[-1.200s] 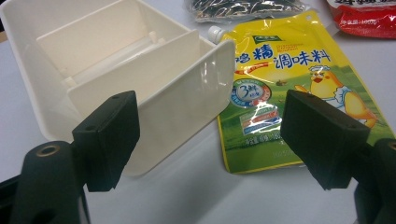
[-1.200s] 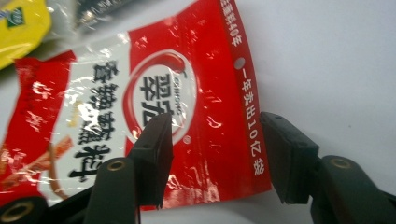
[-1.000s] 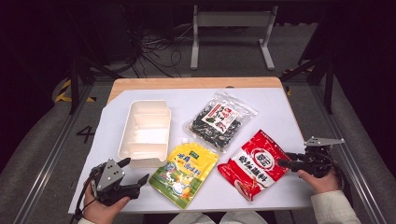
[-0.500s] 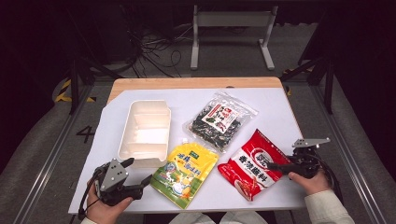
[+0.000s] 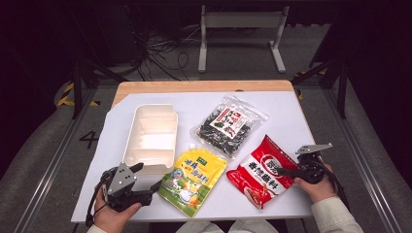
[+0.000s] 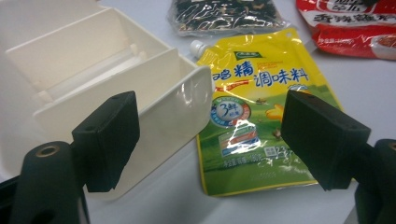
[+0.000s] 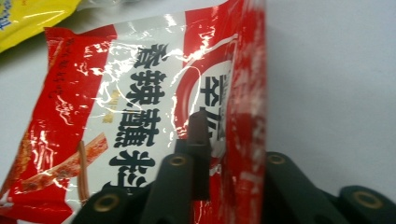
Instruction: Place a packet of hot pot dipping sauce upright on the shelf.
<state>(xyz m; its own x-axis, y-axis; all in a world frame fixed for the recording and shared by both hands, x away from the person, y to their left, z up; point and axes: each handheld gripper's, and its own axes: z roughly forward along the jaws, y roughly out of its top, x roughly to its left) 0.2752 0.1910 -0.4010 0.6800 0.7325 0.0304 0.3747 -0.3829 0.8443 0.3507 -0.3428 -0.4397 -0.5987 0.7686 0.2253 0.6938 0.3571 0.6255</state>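
A white tray point(image 5: 149, 138) lies on the table point(image 5: 291, 116), beside a dark bag point(image 5: 228, 124), yellow pouch point(image 5: 193, 179) and red packet point(image 5: 257, 170). The right gripper point(image 5: 286, 170) pinches the red packet's edge; the left gripper point(image 5: 145, 180) gapes wide, empty, near the tray.

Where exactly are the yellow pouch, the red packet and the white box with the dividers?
yellow pouch point(image 5: 194, 178): high view, middle of its printed front.
red packet point(image 5: 260, 171): high view, centre of its white label.
white box point(image 5: 151, 133): high view, its floor between the dividers.
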